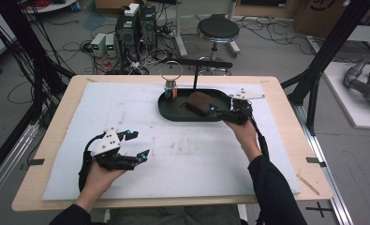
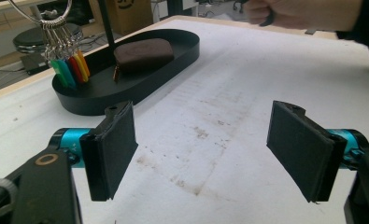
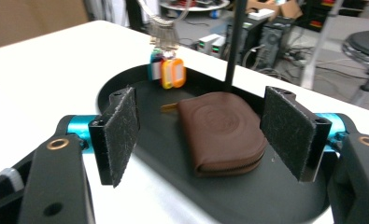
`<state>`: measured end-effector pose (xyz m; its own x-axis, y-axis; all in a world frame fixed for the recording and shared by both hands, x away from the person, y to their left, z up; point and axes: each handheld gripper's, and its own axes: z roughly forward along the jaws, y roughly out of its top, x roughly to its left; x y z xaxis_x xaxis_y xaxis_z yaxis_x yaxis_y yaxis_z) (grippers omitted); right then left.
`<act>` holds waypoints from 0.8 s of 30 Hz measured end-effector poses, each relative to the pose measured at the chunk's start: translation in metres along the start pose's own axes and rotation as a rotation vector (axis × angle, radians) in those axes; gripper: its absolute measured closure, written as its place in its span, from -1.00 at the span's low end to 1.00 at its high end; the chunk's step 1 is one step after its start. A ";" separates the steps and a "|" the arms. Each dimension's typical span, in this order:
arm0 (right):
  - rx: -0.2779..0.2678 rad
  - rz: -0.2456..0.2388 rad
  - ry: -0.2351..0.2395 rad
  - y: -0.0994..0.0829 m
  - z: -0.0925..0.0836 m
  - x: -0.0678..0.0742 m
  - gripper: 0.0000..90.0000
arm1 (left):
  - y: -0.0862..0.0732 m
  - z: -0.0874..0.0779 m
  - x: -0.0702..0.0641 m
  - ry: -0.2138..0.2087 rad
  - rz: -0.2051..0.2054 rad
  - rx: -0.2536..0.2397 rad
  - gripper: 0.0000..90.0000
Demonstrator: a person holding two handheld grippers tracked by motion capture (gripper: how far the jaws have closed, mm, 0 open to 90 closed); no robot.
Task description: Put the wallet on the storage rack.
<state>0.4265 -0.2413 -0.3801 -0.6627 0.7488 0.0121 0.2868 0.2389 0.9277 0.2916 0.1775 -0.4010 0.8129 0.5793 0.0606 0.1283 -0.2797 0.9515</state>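
Nearest, low left in the high view, the left gripper [image 1: 136,144] hovers wide open over the white-padded desk [image 1: 70,154], while right of centre the right gripper [image 1: 218,111], jaws apart and empty, sits just beside the brown pouch [image 1: 199,102] lying in the black oval tray [image 1: 171,114].

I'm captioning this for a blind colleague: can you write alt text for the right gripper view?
A brown zipped leather pouch lies in an oval black tray, with the right gripper open before it, pads clear of it. Behind, coloured key tags hang from a metal ring into the tray.
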 end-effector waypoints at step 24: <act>0.027 -0.025 0.080 -0.057 -0.102 -0.002 -0.52 | -0.009 -0.019 0.026 0.111 0.006 -0.005 -0.47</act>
<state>0.3412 -0.3194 -0.3948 -0.7227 0.6909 0.0198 0.2875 0.2744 0.9176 0.3008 0.2091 -0.4022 0.7453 0.6593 0.0992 0.1205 -0.2796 0.9525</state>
